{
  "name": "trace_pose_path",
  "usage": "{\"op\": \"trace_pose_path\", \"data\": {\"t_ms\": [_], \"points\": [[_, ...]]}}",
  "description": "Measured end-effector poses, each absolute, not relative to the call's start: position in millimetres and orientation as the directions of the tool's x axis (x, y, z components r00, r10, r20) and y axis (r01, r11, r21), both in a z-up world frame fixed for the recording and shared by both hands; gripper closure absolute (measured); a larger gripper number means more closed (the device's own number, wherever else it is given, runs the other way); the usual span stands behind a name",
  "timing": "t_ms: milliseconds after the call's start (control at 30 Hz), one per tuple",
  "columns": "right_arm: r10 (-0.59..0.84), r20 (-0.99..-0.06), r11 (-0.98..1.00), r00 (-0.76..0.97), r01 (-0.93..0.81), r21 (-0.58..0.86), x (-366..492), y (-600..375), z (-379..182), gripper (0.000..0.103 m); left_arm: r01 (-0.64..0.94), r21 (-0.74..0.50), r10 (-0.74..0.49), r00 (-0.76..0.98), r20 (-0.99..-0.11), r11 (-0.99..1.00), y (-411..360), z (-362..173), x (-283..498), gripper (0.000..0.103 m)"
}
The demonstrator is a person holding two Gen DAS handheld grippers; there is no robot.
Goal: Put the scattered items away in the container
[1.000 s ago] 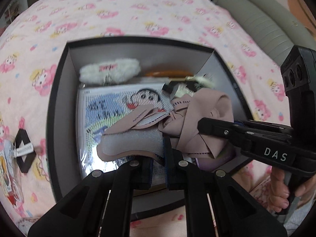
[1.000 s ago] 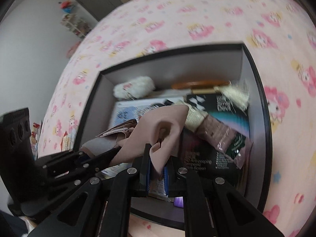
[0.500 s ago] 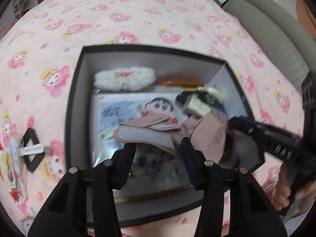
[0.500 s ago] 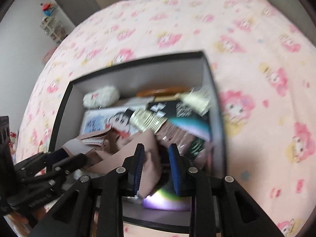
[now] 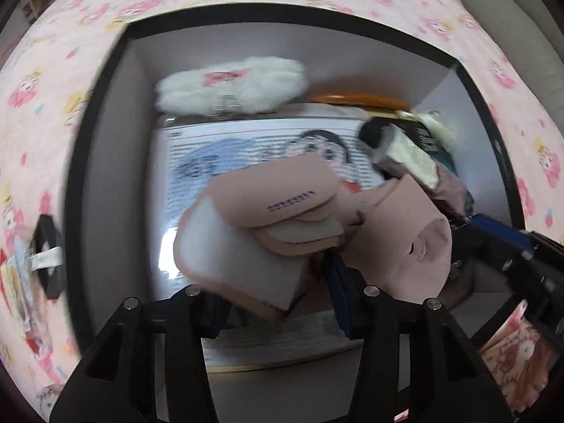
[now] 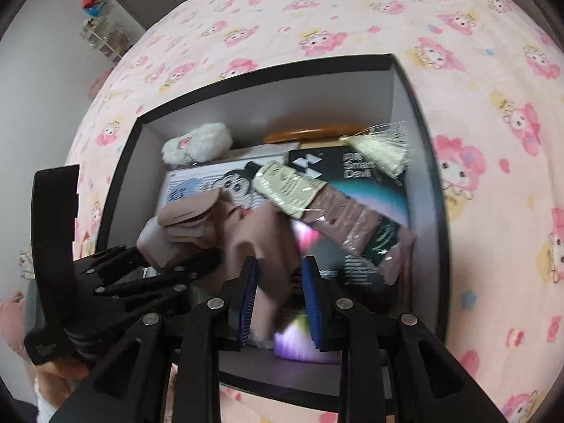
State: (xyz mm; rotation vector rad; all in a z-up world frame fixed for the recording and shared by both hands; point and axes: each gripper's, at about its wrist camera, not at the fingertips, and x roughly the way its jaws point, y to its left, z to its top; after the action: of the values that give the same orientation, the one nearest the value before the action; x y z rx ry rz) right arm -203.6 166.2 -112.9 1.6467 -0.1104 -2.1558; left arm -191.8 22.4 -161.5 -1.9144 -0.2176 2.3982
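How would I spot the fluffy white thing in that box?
Find the black-rimmed box on the pink cartoon-print bedspread. Against its far wall, left of the orange item, lies the white fluffy pouch; it alone is furry, with a pink patch.

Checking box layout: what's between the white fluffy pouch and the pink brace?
The cartoon-print packet, between white fluffy pouch and pink brace; left wrist view shows it.
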Motion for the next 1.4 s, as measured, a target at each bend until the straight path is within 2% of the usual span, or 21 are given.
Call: {"op": "trace_pose_path", "data": {"t_ms": [100, 200, 267, 367, 467, 567, 600, 667, 700, 733, 833, 967, 1067, 1200, 1300, 1400], "points": [[-0.336, -0.906, -0.928, -0.258, 0.254, 0.271, -206.4, 175.1, -107.5, 0.081, 0.039, -0.232, 0.213, -0.275, -0.938, -0.972, 10.6, -142.6, -183.6, 0.056], [-0.337, -0.899, -0.932, -0.281, 0.238, 0.275, -210.2, 182.4, -102.7, 0.081, 0.014, -0.240, 0.223, -0.325, -0.919, -0.971, 5.8, -124.9, -175.0, 0.057], [-0.343, -0.897, -0.928, -0.277, 0.245, 0.280, -211.2, 182.2, -102.2, 0.081, -0.035, -0.260, 0.258, -0.300, -0.918, -0.965, 9.3, -123.2, -172.3, 0.061], [-0.374, -0.904, -0.905, -0.209, 0.296, 0.306, -210.5, 173.4, -108.8, 0.081, -0.092, -0.273, 0.287, -0.233, -0.929, -0.958, 16.8, -129.8, -172.8, 0.061], [-0.401, -0.908, -0.874, -0.122, 0.347, 0.340, -207.2, 165.0, -117.4, 0.081, -0.108, -0.217, 0.235, -0.190, -0.953, -0.970, 29.6, -142.0, -174.8, 0.062], [-0.352, -0.930, -0.866, -0.108, 0.413, 0.280, -201.2, 153.0, -121.5, 0.081, -0.043, -0.089, 0.096, -0.190, -0.977, -0.995, 21.8, -150.8, -184.5, 0.063], [-0.345, -0.934, -0.861, -0.091, 0.428, 0.276, -200.2, 148.6, -125.6, 0.081, -0.012, -0.087, 0.087, -0.203, -0.975, -0.996, 15.6, -147.3, -186.0, 0.072], [-0.326, -0.943, -0.856, -0.066, 0.444, 0.265, -197.9, 141.9, -133.7, 0.081, 0.022, -0.160, 0.151, -0.225, -0.963, -0.987, 6.6, -133.2, -182.4, 0.069], [-0.315, -0.948, -0.853, -0.054, 0.455, 0.257, -198.0, 137.3, -138.9, 0.081, 0.018, -0.184, 0.174, -0.247, -0.953, -0.983, 5.2, -124.2, -177.9, 0.062], [-0.307, -0.950, -0.852, -0.049, 0.459, 0.252, -198.1, 136.8, -142.4, 0.081, 0.001, -0.195, 0.187, -0.266, -0.946, -0.981, 5.7, -116.2, -173.2, 0.060], [-0.267, -0.959, -0.876, -0.096, 0.438, 0.201, -206.0, 133.0, -145.6, 0.081, -0.060, -0.210, 0.219, -0.311, -0.925, -0.976, 9.6, -95.3, -159.0, 0.061], [-0.259, -0.949, -0.908, -0.182, 0.381, 0.175, -217.2, 138.3, -135.3, 0.081, -0.157, -0.280, 0.314, -0.270, -0.910, -0.947, 28.8, -92.3, -157.9, 0.061], [-0.295, -0.934, -0.915, -0.203, 0.340, 0.216, -218.3, 152.8, -122.9, 0.081, -0.203, -0.307, 0.348, -0.209, -0.914, -0.930, 42.8, -103.0, -161.3, 0.062], [-0.315, -0.936, -0.902, -0.159, 0.355, 0.244, -207.6, 166.4, -120.2, 0.081, -0.167, -0.346, 0.367, -0.124, -0.922, -0.923, 58.0, -132.1, -185.8, 0.062], [-0.384, -0.922, -0.862, -0.037, 0.374, 0.344, -205.1, 155.8, -137.3, 0.081, -0.168, -0.294, 0.314, -0.107, -0.943, -0.941, 53.5, -140.7, -201.2, 0.077], [-0.341, -0.940, -0.852, 0.028, 0.414, 0.321, -217.1, 131.1, -151.6, 0.081, -0.116, -0.250, 0.263, -0.109, -0.959, -0.961, 35.3, -134.4, -215.4, 0.077]]}}
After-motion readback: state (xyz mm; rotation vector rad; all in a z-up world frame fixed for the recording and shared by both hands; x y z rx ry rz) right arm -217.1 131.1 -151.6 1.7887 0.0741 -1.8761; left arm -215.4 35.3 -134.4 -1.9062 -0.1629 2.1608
